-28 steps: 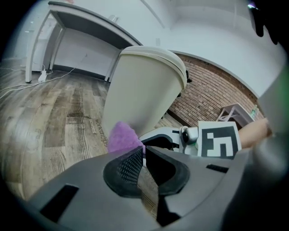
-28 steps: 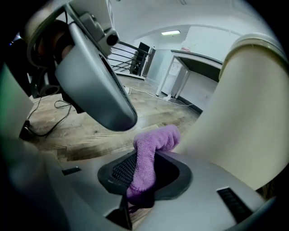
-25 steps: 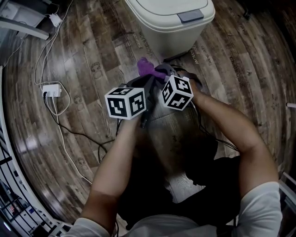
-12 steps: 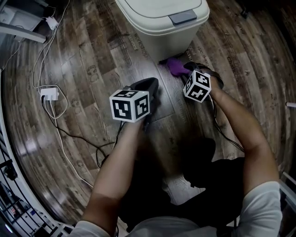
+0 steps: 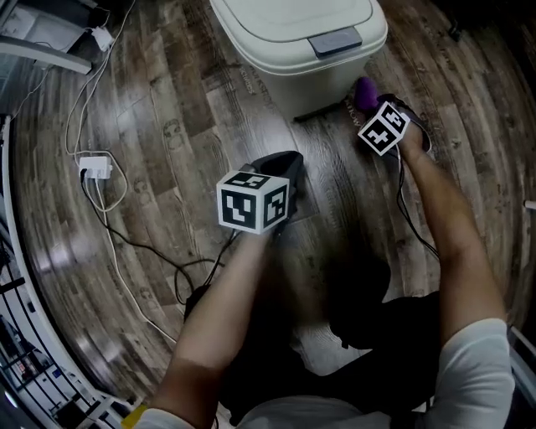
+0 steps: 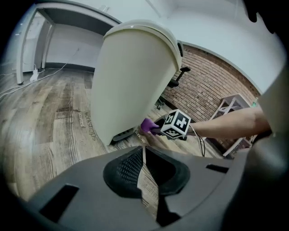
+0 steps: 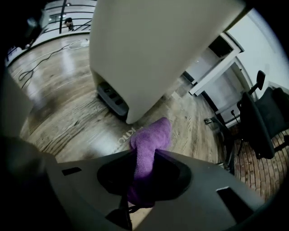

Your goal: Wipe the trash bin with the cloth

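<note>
From the head view, the cream trash bin (image 5: pixel 297 42) stands on the wooden floor (image 5: pixel 167 126). The right claw (image 5: pixel 373 105) holds a purple cloth (image 5: pixel 365 89) low against the bin's right side, and the left claw (image 5: pixel 287 166) hangs apart in front of it.

In the left gripper view its jaws are closed to a thin slit, with nothing between them.

In the right gripper view the jaws are clamped on the cloth, whose free end sticks out just beside the bin's bottom corner.

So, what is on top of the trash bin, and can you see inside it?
On the trash bin sits its closed cream lid, with a grey tab at the front edge. The lid covers the opening, so whatever is inside cannot be seen.
</note>
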### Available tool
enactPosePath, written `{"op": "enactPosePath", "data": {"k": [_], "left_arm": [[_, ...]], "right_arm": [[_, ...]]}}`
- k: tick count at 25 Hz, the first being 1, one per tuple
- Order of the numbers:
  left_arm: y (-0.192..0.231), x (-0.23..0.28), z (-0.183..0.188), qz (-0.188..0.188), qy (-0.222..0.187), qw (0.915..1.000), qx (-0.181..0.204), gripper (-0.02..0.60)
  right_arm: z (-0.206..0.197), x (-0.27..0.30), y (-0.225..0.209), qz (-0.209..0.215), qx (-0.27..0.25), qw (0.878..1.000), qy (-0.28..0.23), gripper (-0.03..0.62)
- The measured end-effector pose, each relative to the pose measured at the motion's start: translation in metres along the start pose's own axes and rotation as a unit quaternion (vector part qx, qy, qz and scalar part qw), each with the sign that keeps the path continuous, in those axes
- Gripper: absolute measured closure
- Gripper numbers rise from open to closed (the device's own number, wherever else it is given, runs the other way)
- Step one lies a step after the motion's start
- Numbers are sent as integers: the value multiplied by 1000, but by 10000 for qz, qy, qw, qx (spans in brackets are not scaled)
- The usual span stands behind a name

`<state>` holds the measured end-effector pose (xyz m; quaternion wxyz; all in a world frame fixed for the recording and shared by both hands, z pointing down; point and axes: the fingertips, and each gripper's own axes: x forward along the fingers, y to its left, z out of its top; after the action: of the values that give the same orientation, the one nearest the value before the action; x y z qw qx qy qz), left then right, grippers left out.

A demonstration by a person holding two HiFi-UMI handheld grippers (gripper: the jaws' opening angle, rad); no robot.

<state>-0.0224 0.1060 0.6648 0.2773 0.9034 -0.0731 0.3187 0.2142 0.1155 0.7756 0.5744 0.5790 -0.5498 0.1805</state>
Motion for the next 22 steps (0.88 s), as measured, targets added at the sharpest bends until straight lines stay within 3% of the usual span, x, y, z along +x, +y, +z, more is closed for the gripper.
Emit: {"op": "enactPosePath", "data": {"k": [2,6,22], "left_arm": [[3,-1,-5,39,63,10000,10,578],[7,-4,-10,80,128,9999,28,578],[5,-17,-3,-76,-19,10000,13,578]], "right_arm": [[20,5,10,-7,40,9998,-193,497],[50,11,54,138,-427,9980,-441,497],[101,-8,130,439,-1445,9833,-1014,497]]}}
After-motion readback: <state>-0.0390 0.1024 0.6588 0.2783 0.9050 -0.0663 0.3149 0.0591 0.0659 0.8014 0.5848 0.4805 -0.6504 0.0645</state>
